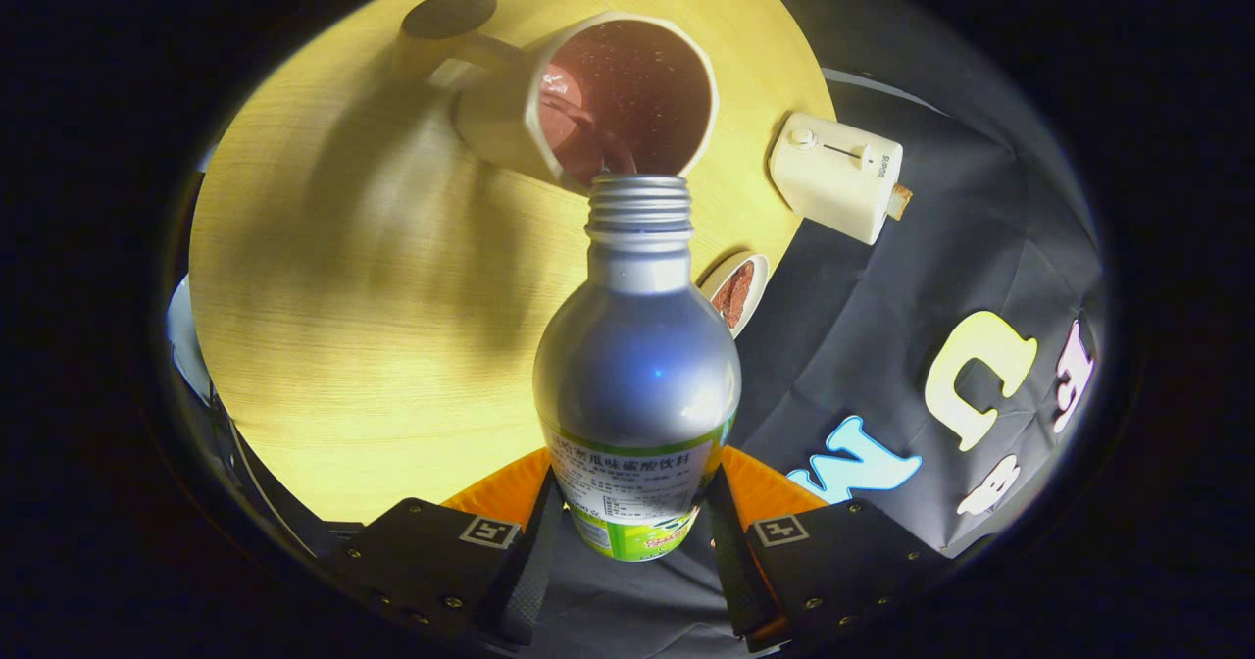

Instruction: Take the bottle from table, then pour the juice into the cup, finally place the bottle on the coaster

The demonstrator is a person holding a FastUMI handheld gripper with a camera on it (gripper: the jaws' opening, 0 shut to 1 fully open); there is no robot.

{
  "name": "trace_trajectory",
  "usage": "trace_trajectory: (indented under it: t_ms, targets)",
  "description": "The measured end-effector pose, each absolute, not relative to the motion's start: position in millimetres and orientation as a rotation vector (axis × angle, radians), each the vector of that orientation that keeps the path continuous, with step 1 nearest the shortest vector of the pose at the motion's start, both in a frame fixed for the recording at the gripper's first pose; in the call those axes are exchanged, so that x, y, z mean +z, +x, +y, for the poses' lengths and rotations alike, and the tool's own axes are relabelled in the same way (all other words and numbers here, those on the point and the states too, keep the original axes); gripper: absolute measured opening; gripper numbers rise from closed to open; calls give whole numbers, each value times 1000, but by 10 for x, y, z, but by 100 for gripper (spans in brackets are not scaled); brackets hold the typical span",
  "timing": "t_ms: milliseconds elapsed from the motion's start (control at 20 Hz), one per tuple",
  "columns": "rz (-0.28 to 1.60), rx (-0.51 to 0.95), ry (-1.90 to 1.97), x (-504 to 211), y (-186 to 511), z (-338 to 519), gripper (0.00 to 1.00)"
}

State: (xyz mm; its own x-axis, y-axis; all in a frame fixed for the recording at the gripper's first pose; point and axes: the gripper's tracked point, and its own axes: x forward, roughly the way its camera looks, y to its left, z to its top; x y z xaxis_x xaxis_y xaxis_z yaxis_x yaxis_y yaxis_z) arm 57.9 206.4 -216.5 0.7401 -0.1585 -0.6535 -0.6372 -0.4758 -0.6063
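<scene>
The round pale-yellow wooden table [343, 326] carries everything here, and the whole scene looks tipped, since the gripper is tilted for the pour. On it stands the cream-coloured ceramic cup [620, 100] with a handle, holding dark reddish juice with a foamy surface. Held out ahead of the fingers is the silver metal bottle [637, 355] with a green-and-white paper label and a bare threaded neck, cap off. Its long axis runs straight forward from the gripper toward the cup, so the mouth sits at the cup's near rim and a thin dark stream seems to pass from mouth into cup, though the light there is poor. The gripper [635, 532] is clenched on the bottle's labelled lower body, one finger pressing each side.

Smaller things: a cream box-shaped gadget [835, 174] with a knob and slider at the table's edge, a small white dish [735, 291] with brown contents just beside the bottle's shoulder, and a dark round coaster [449, 12] beyond the cup, on the handle side. In my judgement pouring is under way; the bottle must next swing past the cup to reach the coaster.
</scene>
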Motion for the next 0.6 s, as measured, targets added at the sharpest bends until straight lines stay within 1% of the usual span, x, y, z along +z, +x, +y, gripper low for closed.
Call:
trace_trajectory:
  t_ms: [600]
  targets:
    - [613, 674, -2071, -2151, 596, 2125, 71]
